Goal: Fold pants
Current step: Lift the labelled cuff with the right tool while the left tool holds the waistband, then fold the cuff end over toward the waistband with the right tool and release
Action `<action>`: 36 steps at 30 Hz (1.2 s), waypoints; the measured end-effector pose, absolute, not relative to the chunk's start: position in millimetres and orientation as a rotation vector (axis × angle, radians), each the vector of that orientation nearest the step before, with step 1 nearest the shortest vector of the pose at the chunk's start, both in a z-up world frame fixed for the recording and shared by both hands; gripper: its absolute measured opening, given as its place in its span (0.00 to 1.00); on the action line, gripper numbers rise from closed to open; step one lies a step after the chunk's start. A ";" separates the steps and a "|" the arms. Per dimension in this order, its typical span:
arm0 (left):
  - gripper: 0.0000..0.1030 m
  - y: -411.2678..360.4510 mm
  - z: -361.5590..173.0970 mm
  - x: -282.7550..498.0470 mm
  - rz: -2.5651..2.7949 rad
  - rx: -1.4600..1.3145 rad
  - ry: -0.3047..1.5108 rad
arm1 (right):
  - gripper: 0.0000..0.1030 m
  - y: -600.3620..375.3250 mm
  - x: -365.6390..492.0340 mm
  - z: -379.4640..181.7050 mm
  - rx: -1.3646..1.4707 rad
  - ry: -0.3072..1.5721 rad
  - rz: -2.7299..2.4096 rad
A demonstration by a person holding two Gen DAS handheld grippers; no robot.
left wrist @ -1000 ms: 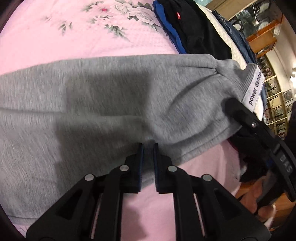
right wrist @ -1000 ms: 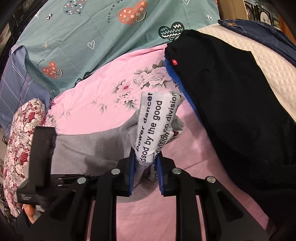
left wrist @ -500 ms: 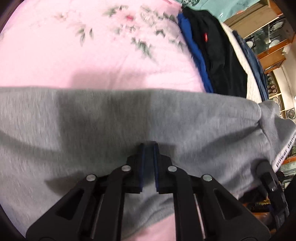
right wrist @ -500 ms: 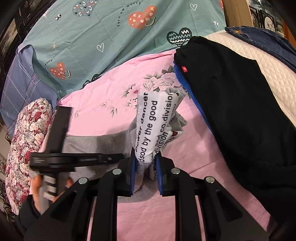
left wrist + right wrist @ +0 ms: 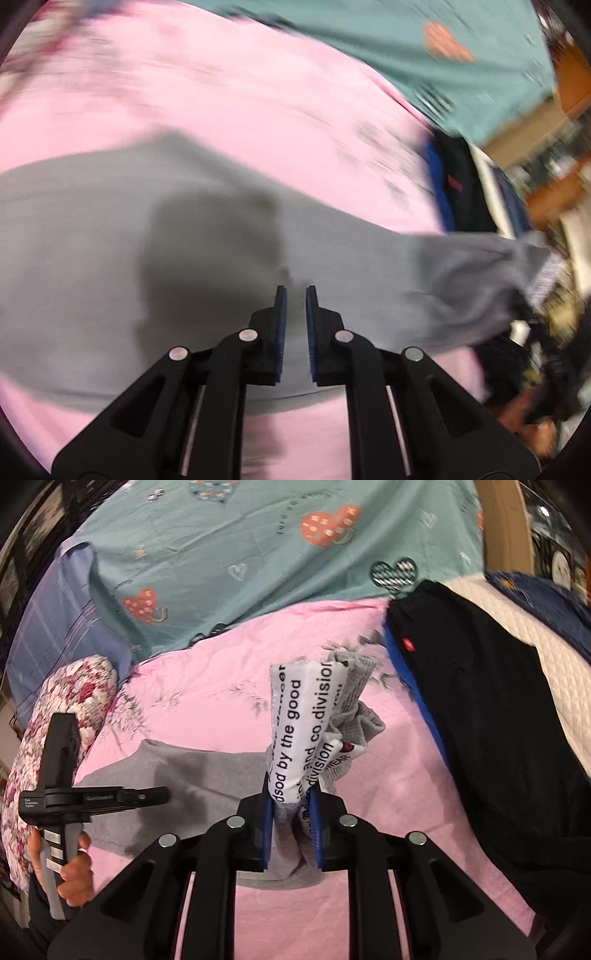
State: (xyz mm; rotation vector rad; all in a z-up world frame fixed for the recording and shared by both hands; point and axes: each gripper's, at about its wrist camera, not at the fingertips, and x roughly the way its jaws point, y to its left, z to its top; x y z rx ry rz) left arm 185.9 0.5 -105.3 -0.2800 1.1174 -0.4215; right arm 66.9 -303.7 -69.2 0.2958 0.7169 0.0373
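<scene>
Grey sweatpants [image 5: 221,266] lie spread across a pink floral sheet [image 5: 240,110]; the left wrist view is blurred by motion. My left gripper [image 5: 293,291] hovers over the grey cloth with its jaws a narrow gap apart and nothing between them. My right gripper [image 5: 290,797] is shut on the pants' waistband [image 5: 306,734], a white band with black lettering, and holds it raised above the sheet. The rest of the pants [image 5: 177,775] trails to the left in the right wrist view. The left gripper body also shows in that view [image 5: 92,797], held in a hand.
A pile of black and blue clothes [image 5: 498,738] lies on the right, with a white quilted cover [image 5: 535,627] and denim [image 5: 535,587] behind it. A teal heart-print sheet [image 5: 258,561] and a floral pillow [image 5: 62,709] lie at the back and left.
My left gripper has swung across the grey pants and its view now looks further up the bed. My right gripper has lifted the waistband a little higher, still gripping it.
</scene>
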 end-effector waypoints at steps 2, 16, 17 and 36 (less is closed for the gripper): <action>0.09 51.8 -107.8 178.7 -0.297 -0.289 1.086 | 0.17 -277.6 76.7 -60.8 0.245 0.717 0.093; 0.12 139.2 -155.6 182.6 -0.322 -0.433 1.126 | 0.17 -64.4 161.6 -147.9 -0.163 0.967 0.344; 0.12 138.9 -157.4 184.2 -0.329 -0.437 1.122 | 0.20 -61.2 159.1 -148.6 -0.194 0.961 0.338; 0.12 137.7 -162.0 180.2 -0.369 -0.429 1.077 | 0.32 -77.1 208.7 -136.8 -0.070 1.079 0.330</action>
